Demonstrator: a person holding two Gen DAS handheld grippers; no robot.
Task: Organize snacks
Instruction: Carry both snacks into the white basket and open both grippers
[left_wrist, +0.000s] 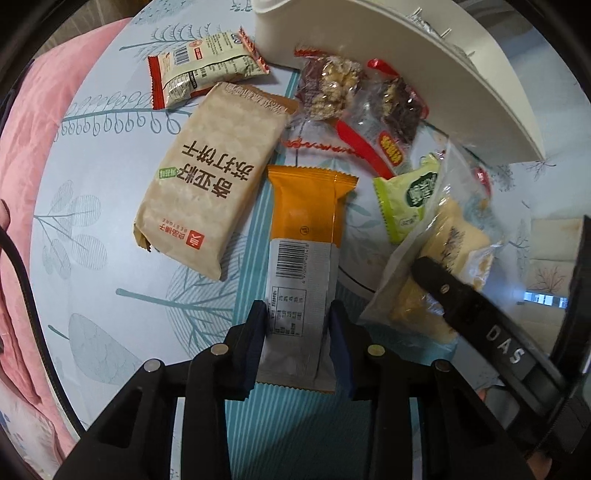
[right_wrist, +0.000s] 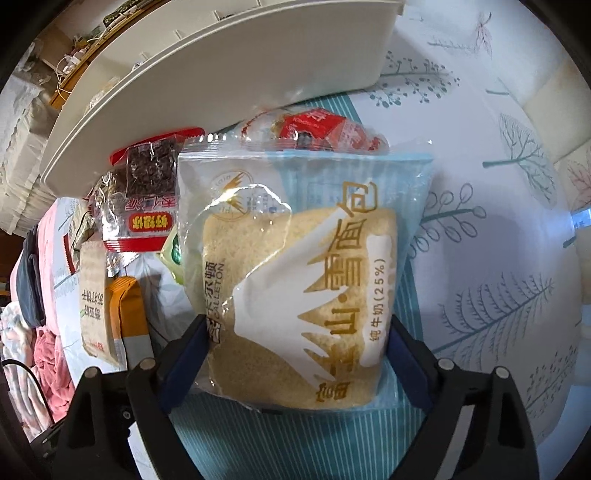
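In the left wrist view my left gripper is shut on the grey end of an orange snack bar that points away from me. My right gripper is shut on a clear bread packet with gold print; the packet also shows at the right of the left wrist view. Other snacks lie on the tablecloth: a tan cracker pack, a small red-edged pack, two clear nut-bar packs, and a green packet. A white bin stands behind them.
The leaf-print tablecloth covers the table. Pink bedding lies past its left edge. The white bin fills the top of the right wrist view, with a red-wrapped snack in front of it. Cluttered shelves stand far left.
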